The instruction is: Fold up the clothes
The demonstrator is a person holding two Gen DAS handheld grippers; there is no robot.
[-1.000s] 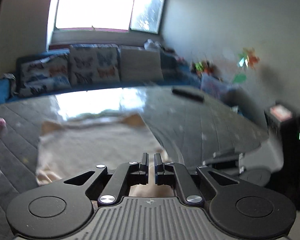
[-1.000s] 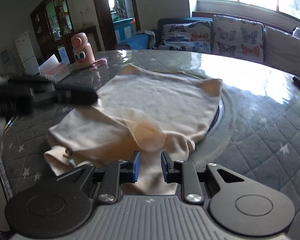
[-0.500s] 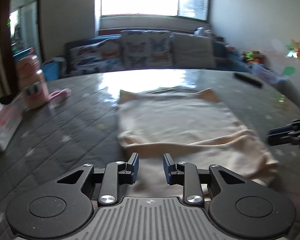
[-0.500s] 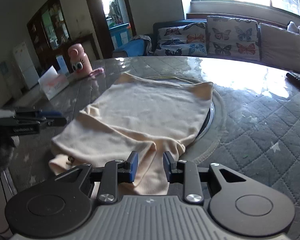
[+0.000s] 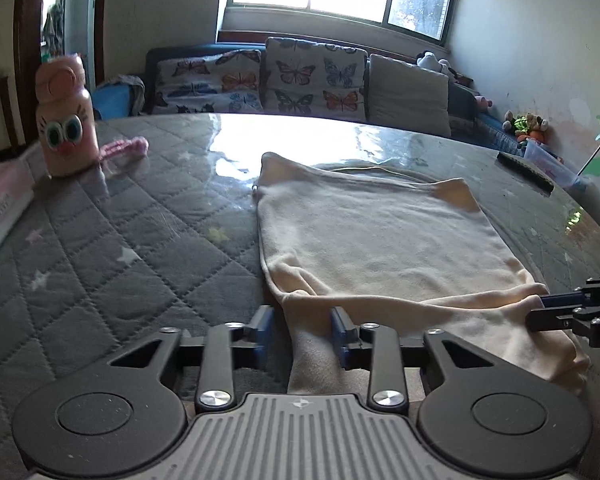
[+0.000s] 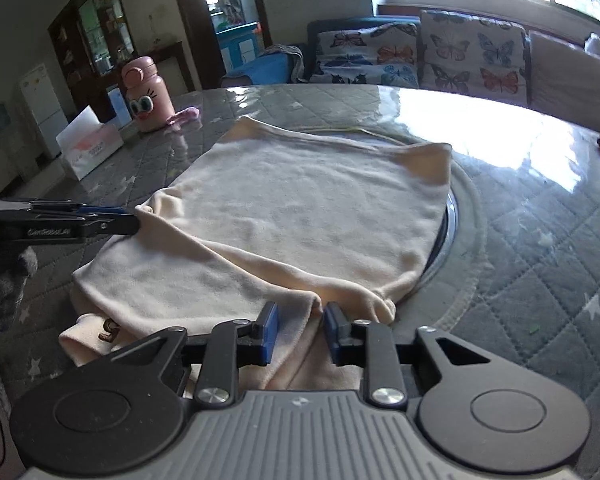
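Observation:
A cream garment (image 5: pixel 380 240) lies spread on the round table, its near part folded back over itself; it also shows in the right wrist view (image 6: pixel 300 200). My left gripper (image 5: pixel 302 330) is open, its jaws astride the garment's near left fold edge. My right gripper (image 6: pixel 296 332) is open, its jaws astride the near right fold edge. Each gripper shows in the other's view: the right one (image 5: pixel 540 312) at the garment's right corner, the left one (image 6: pixel 132 220) at its left corner.
The table has a grey quilted cover (image 5: pixel 120 240). A pink cartoon bottle (image 5: pixel 64 120) and a tissue box (image 5: pixel 0 208) stand at the far left. A black remote (image 5: pixel 524 170) lies far right. A sofa with butterfly cushions (image 5: pixel 300 76) stands behind.
My left gripper has opened and swung from the right side to the garment's near left edge. Both grippers have come lower onto the fold edge.

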